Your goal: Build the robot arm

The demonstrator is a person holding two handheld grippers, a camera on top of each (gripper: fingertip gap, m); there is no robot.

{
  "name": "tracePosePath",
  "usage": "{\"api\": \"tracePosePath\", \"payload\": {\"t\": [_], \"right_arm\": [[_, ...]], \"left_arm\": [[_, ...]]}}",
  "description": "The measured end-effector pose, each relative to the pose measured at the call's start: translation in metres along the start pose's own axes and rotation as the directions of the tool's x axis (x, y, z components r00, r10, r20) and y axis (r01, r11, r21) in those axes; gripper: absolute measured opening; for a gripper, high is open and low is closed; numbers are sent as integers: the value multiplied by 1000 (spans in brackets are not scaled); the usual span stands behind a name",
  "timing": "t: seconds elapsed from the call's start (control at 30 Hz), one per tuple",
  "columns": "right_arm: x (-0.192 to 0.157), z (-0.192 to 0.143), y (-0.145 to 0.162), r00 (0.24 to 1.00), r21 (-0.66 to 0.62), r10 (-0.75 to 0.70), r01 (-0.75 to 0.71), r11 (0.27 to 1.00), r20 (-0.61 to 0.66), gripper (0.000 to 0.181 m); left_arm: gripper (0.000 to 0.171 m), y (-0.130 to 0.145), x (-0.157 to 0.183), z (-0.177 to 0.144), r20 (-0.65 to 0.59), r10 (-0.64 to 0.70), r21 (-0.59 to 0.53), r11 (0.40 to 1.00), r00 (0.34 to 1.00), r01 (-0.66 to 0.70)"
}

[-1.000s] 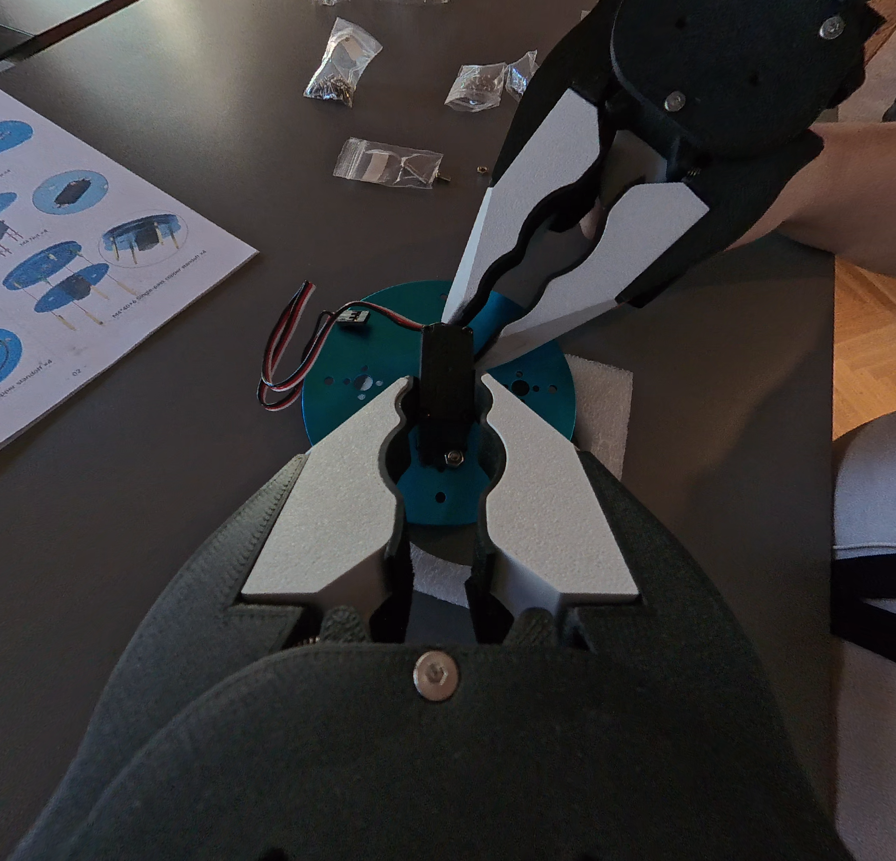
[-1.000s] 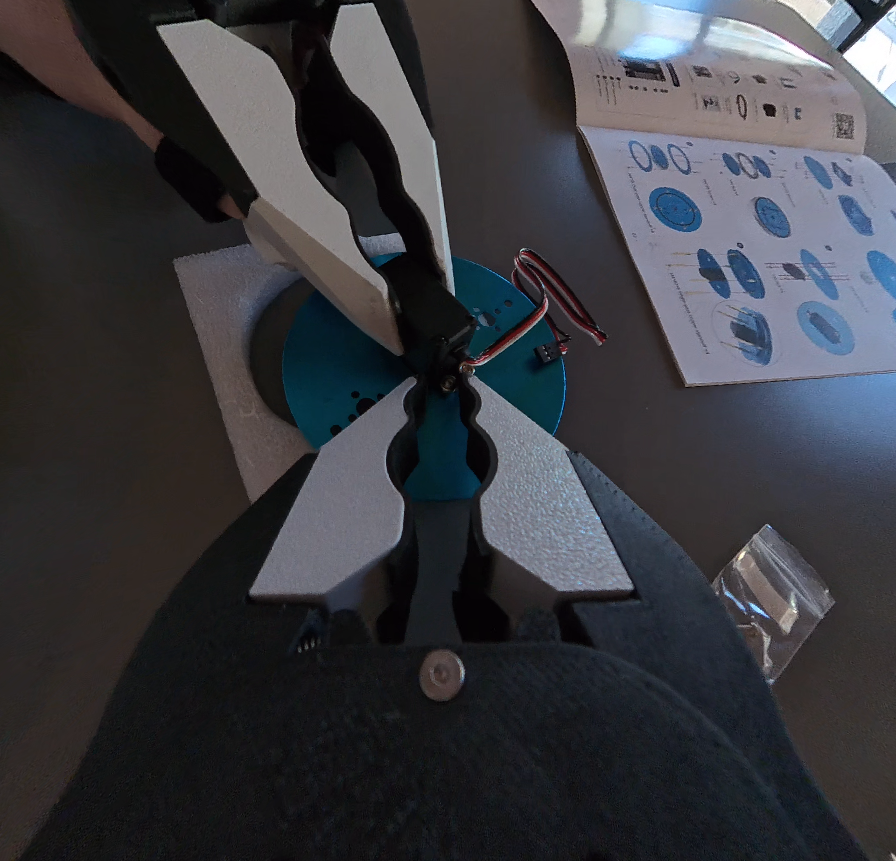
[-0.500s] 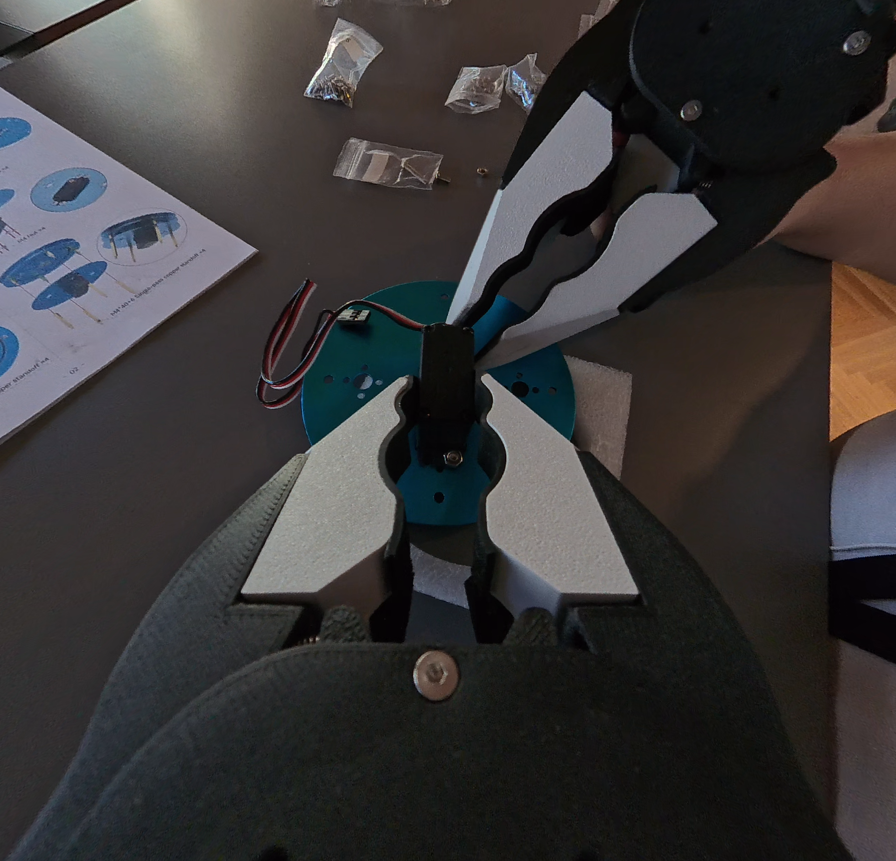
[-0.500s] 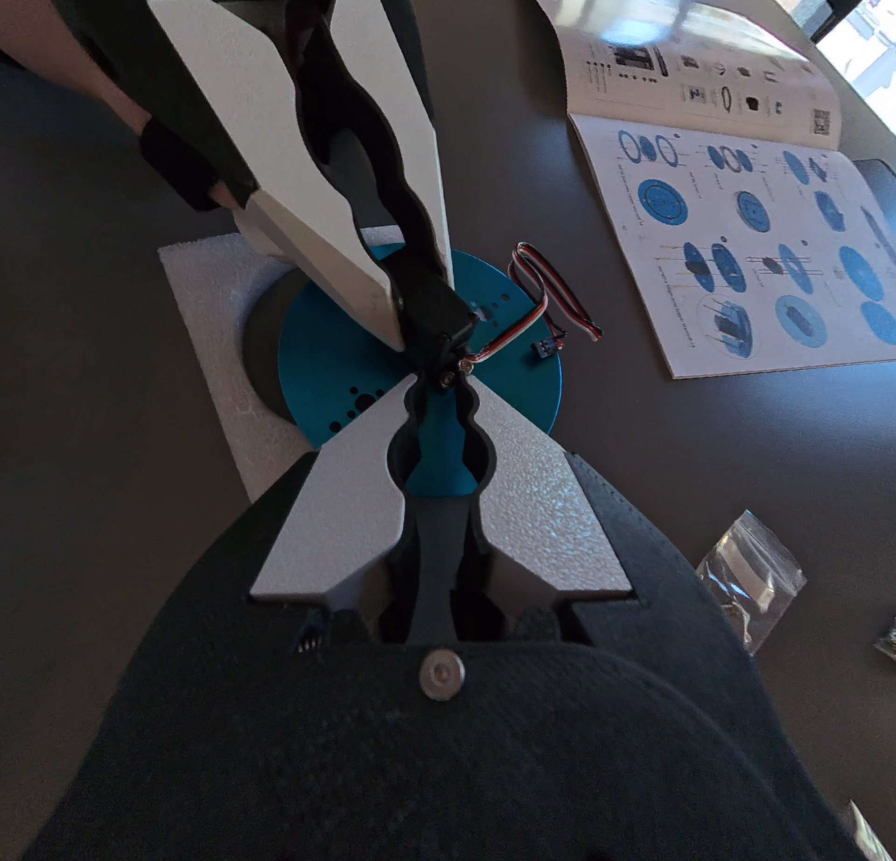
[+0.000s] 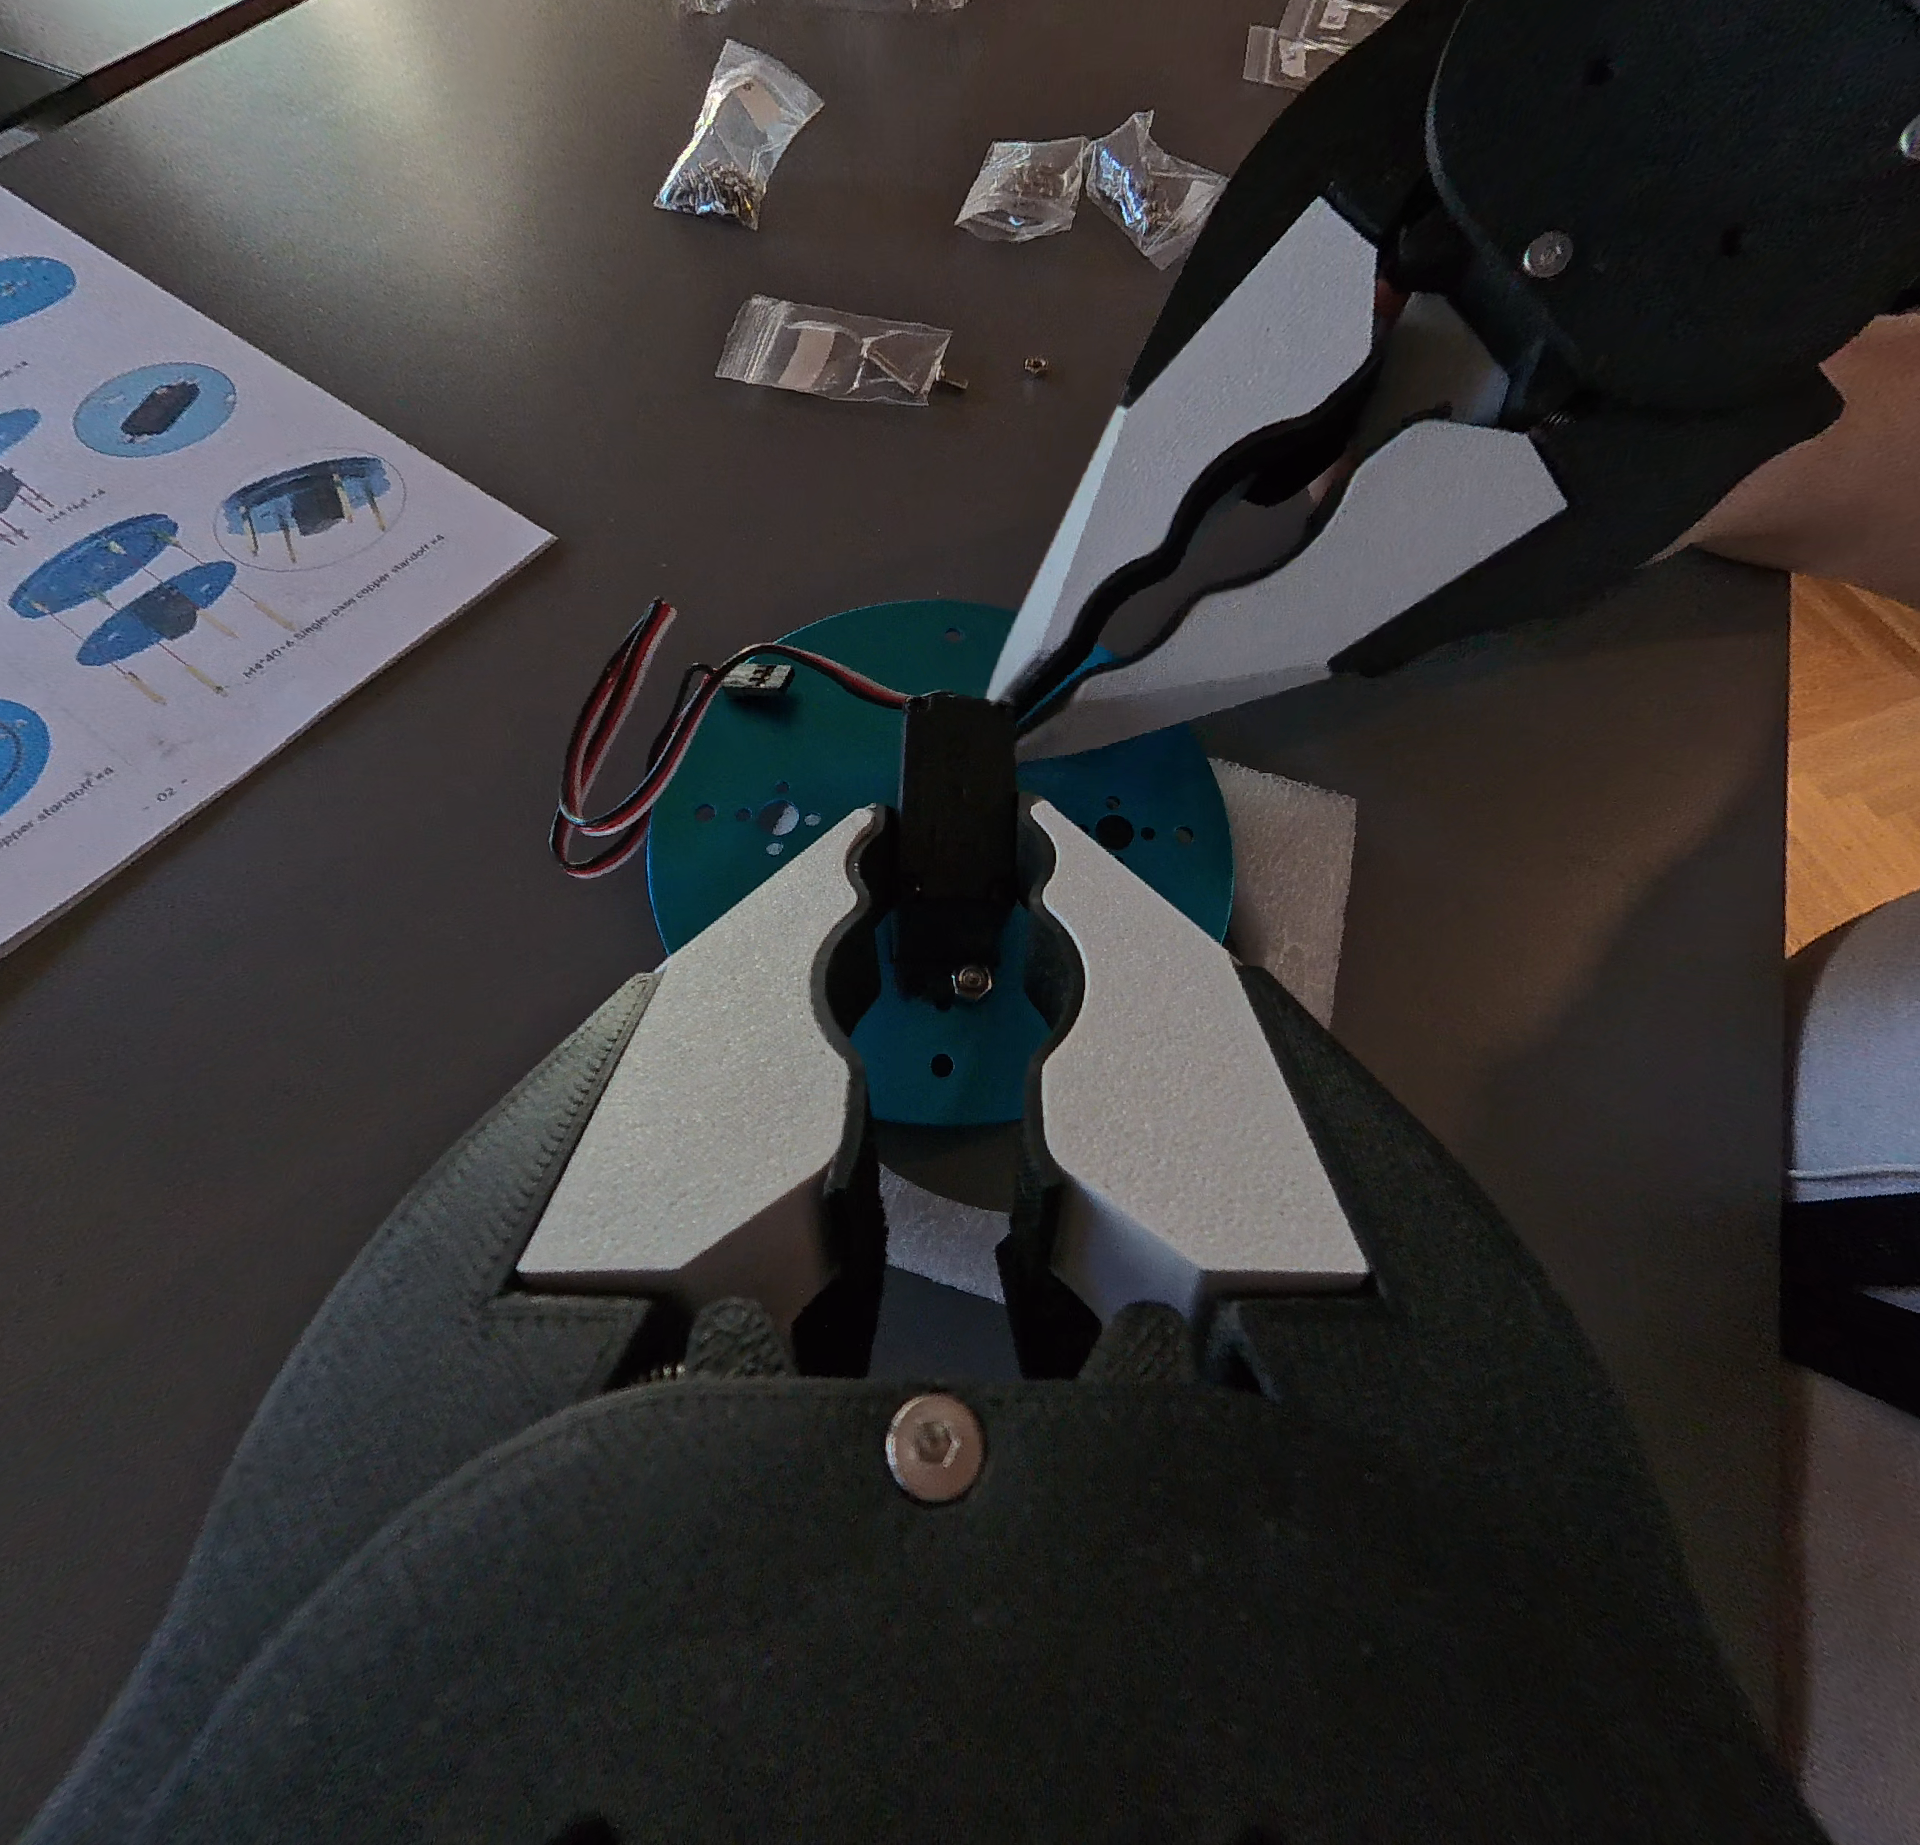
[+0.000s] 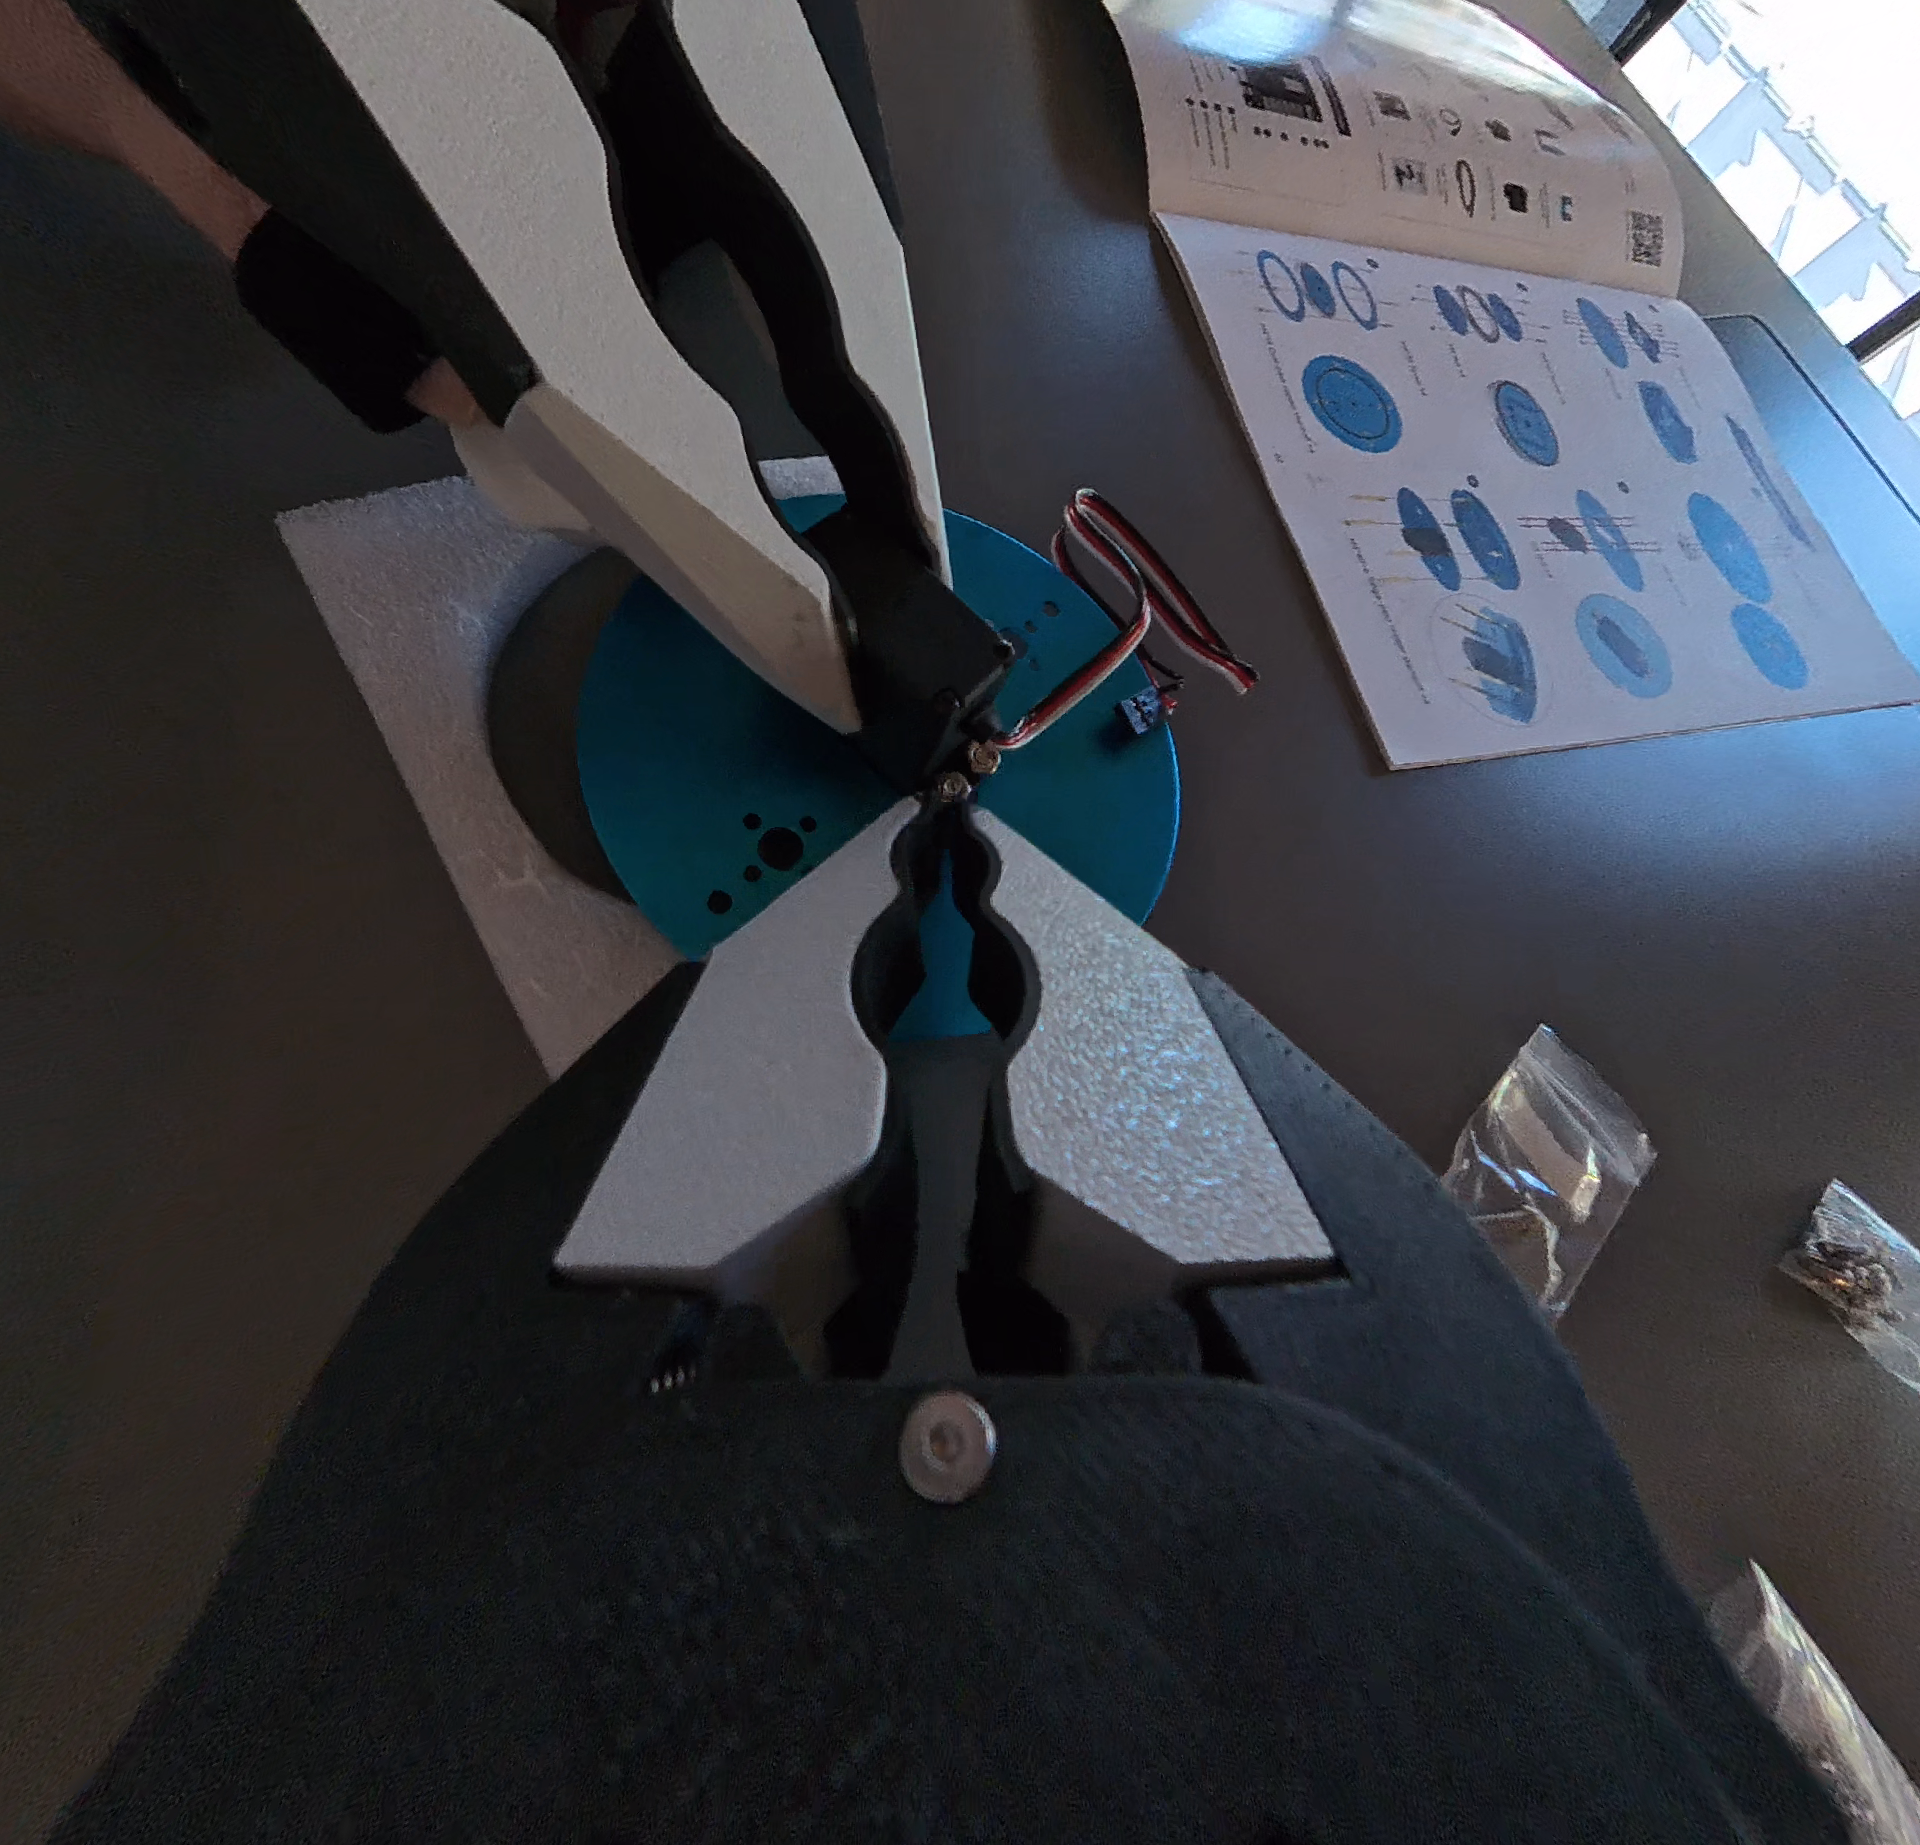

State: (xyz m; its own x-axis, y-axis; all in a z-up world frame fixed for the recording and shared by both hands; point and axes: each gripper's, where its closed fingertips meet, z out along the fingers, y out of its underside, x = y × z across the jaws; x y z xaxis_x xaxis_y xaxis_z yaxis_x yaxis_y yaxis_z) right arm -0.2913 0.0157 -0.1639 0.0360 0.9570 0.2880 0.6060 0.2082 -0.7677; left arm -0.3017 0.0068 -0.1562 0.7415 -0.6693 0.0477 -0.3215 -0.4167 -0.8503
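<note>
A black servo (image 5: pixel 951 787) lies on a round blue metal plate (image 5: pixel 748 860) over a white foam sheet (image 5: pixel 1288 860). My left gripper (image 5: pixel 954 813) is shut on the servo body. A metal nut (image 5: pixel 971 980) sits on the servo's near tab. Its red, white and black cable (image 5: pixel 613 756) loops off to the left. My right gripper (image 6: pixel 940 808) is shut, tips pinching a small metal fastener (image 6: pixel 948 785) at the servo's (image 6: pixel 914 673) cable end. The left gripper (image 6: pixel 894 642) comes down from the upper left there. The right gripper (image 5: pixel 1013 709) shows in the left wrist view from the upper right.
An open instruction booklet (image 5: pixel 208 548) lies left of the plate and shows in the right wrist view (image 6: pixel 1507 445). Several small clear hardware bags (image 5: pixel 831 351) lie beyond the plate, more beside my right gripper (image 6: pixel 1548 1161). A loose nut (image 5: pixel 1034 365) lies nearby. The table edge (image 5: pixel 1787 860) is right. Only a small space, under 4 cm, lies between the two pairs of fingers. From either gripper's tips it is about 15 cm to the loose nut (image 5: pixel 1034 365).
My right gripper has rolled and tilted about its tips while staying at the servo's cable end, and its body has drawn back to the right. The left gripper and servo have stayed still.
</note>
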Motion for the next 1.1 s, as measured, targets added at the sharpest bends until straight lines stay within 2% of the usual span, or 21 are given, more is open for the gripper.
{"api": "tracePosePath", "payload": {"t": [0.17, 0.23, 0.37, 0.47, 0.77, 0.83, 1.03, 1.1], "right_arm": [[1, 0, -2, 1000, 45, -10, 10, 999, -4, 4], [6, 0, -3, 1000, 66, 30, -30, 997, -2, 23], [-2, 2, -4, 991, 64, 67, -75, 995, 114, 10], [-2, 3, -3, 984, 57, 94, -104, 993, 153, 10], [-2, 3, -2, 975, 38, 130, -139, 990, 181, 9], [-2, 2, -1, 974, 16, 150, -154, 988, 172, 7], [-1, 1, 1, 999, 3, -19, 19, 1000, 45, 0], [1, 2, 1, 1000, 10, -25, 25, 1000, 16, 0]], "left_arm": [[23, 0, 0, 0, -2, 4, 2, 1000, 1000, -4], [23, 0, 0, 0, -3, 4, 3, 1000, 1000, -4], [23, 0, 0, 0, -7, 2, 4, 1000, 1000, -2], [23, 0, 0, 0, -7, 0, 5, 1000, 1000, 0], [23, -1, 0, 0, -11, -5, 7, 1000, 1000, 5], [23, -1, 0, 0, -13, -9, 8, 1000, 1000, 9], [23, -1, -1, 1, 0, -8, 9, 1000, 1000, 8], [23, -1, -2, 0, 7, -5, 9, 1000, 1000, 5]]}}
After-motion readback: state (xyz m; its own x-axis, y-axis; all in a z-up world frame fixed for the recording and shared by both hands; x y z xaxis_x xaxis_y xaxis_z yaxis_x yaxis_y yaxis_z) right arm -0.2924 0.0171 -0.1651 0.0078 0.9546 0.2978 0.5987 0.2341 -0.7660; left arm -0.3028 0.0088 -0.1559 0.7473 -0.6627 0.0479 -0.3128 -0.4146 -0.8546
